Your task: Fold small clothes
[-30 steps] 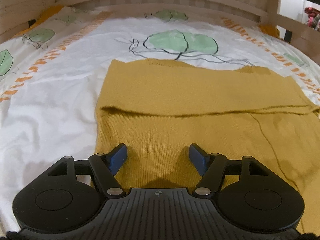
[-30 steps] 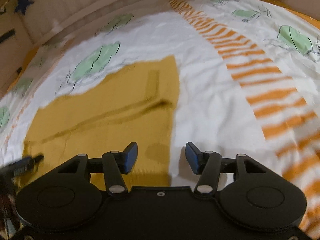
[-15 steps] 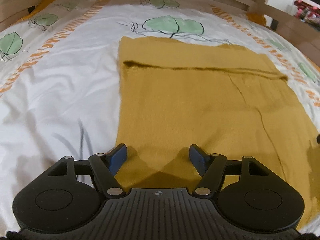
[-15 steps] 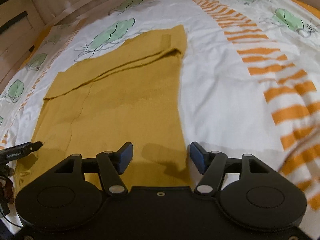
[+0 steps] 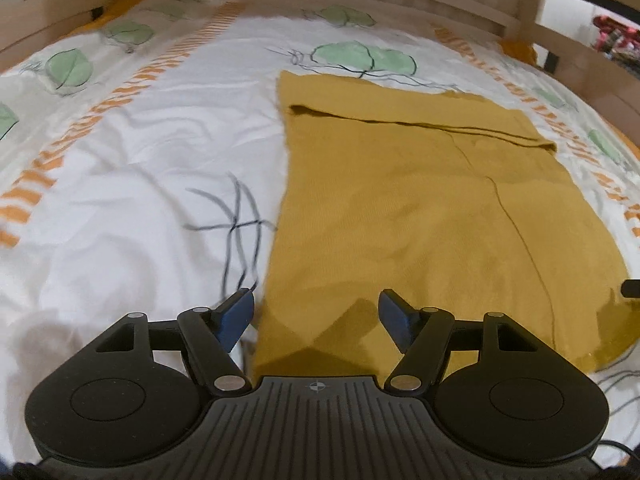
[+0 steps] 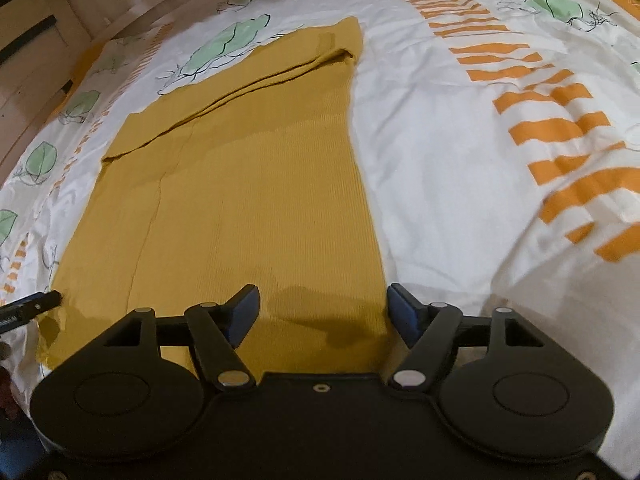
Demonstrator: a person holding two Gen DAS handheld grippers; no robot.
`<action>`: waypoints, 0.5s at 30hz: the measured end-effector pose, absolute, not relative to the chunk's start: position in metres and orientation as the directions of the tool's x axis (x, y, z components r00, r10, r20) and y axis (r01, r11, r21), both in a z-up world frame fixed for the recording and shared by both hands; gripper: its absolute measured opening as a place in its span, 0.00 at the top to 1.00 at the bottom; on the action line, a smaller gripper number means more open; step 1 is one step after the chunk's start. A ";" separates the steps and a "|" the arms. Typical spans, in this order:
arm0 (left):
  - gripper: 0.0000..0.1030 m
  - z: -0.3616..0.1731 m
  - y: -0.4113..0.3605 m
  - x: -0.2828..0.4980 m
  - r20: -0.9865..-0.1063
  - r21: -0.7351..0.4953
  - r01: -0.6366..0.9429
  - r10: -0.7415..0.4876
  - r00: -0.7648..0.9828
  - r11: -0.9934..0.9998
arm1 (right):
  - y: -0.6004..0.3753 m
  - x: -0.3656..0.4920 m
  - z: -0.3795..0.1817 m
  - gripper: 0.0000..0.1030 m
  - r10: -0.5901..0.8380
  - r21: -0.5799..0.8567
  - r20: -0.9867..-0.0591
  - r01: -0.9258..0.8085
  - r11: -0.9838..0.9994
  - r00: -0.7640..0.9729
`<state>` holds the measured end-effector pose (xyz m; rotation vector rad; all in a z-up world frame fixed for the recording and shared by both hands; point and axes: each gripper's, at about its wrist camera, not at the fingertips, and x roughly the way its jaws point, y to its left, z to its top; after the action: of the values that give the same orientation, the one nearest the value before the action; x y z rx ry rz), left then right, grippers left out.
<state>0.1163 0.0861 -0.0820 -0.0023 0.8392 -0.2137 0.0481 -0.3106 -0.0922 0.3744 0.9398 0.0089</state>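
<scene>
Left tool gaping wide and empty, hovering over the near left corner of the mustard knit garment. Right tool just opening wider, gripping nothing, straddling the garment's near right edge. Garment lying flat, far end folded over, on the leaf-print duvet of the bed.

No readable text, label, brand or number showing anywhere; faint white print at nine o'clock staying too blurred.
</scene>
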 end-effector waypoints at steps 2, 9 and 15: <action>0.34 -0.083 0.092 0.109 -0.742 -0.099 0.177 -0.191 0.643 0.979 | -0.310 0.044 -0.091 0.29 0.167 0.315 -0.779 0.147 0.938 0.605; 0.34 -0.091 0.104 0.088 -0.742 -0.109 0.159 -0.187 0.643 0.981 | -0.306 0.033 -0.093 0.29 0.160 0.312 -0.754 0.133 0.941 0.637; 0.34 -0.095 0.109 0.087 -0.733 -0.149 0.169 -0.223 0.643 0.974 | -0.302 0.026 -0.094 0.27 0.165 0.305 -0.742 0.109 0.946 0.650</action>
<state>0.0865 0.1092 -0.0948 -0.0690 0.8440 -0.2236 0.0261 -0.3021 -0.0940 0.3390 0.8672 0.0324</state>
